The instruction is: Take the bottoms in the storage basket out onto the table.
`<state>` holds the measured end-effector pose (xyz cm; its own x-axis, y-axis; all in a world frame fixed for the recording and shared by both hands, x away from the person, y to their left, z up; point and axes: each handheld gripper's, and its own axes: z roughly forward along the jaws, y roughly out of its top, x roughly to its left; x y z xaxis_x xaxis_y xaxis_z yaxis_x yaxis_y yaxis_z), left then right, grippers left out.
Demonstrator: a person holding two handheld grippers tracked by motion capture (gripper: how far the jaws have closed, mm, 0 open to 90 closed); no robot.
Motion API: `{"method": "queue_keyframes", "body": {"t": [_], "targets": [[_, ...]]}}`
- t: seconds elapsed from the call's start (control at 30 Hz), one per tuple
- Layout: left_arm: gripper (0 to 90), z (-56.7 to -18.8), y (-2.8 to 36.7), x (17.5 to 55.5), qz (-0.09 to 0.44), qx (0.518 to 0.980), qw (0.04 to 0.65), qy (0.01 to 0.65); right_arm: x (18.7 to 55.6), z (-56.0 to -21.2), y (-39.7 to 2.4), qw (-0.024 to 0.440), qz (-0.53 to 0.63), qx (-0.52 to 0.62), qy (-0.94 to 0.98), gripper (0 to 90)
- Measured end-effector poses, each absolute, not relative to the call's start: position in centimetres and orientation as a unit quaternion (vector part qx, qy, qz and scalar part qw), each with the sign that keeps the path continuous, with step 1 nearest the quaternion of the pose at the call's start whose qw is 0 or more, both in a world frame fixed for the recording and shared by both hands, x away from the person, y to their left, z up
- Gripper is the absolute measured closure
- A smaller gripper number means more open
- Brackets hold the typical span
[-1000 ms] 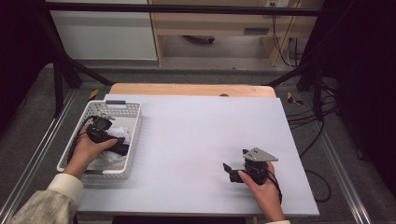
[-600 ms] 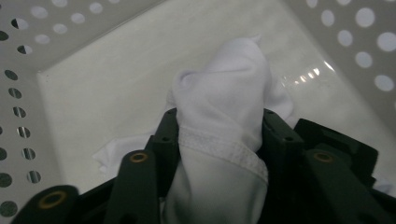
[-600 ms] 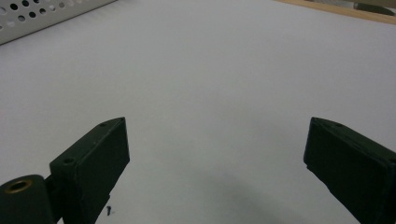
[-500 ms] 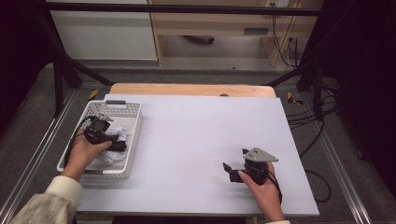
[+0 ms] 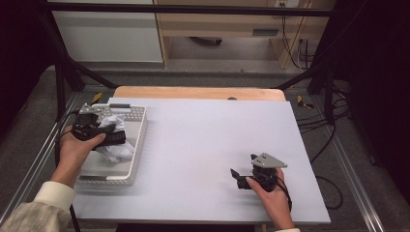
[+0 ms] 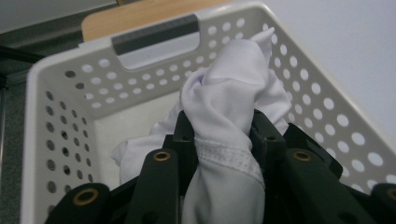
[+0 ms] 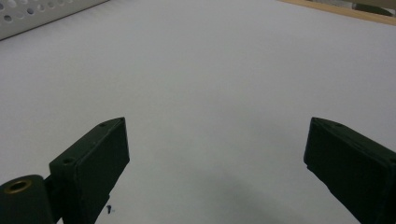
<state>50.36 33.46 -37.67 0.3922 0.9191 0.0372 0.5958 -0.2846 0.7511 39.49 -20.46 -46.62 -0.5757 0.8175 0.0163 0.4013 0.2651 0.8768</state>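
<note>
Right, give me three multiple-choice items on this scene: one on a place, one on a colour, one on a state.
1. Where is the basket?
A. at the table's left edge
B. at the table's middle
C. at the right edge

2. What colour is the cloth?
A. red
B. white
C. black

3. How is the left tool?
A. wide open over bare table
B. shut on the cloth
C. lying flat on the table, let go

Key: 1 A, the high view shows it by the left hand; 2 B, it is white in the left gripper view; 3 B, its jaws pinch a bunched fold.
</note>
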Motion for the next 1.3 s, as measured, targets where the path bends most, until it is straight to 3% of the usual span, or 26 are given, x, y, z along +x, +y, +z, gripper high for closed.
{"method": "queue_keyframes", "body": {"t": [0.17, 0.2, 0.23, 1.3], "targets": [[72.0, -35.6, 34.1, 50.2, 0.258, 0.746, 0.362, 0.496, 39.6, -46.6, -20.5, 0.228, 0.455, 0.4, 0.762, 6.8], [79.5, -35.1, 34.2, 50.1, 0.264, 0.743, 0.365, 0.495, 39.6, -46.6, -20.5, 0.228, 0.456, 0.4, 0.762, 6.8], [80.2, -34.8, 34.2, 50.1, 0.268, 0.74, 0.37, 0.494, 39.5, -46.6, -20.5, 0.227, 0.456, 0.4, 0.762, 6.8], [80.4, -30.2, 33.2, 49.3, 0.292, 0.712, 0.433, 0.47, 39.6, -46.7, -20.5, 0.225, 0.458, 0.401, 0.761, 6.1]]}}
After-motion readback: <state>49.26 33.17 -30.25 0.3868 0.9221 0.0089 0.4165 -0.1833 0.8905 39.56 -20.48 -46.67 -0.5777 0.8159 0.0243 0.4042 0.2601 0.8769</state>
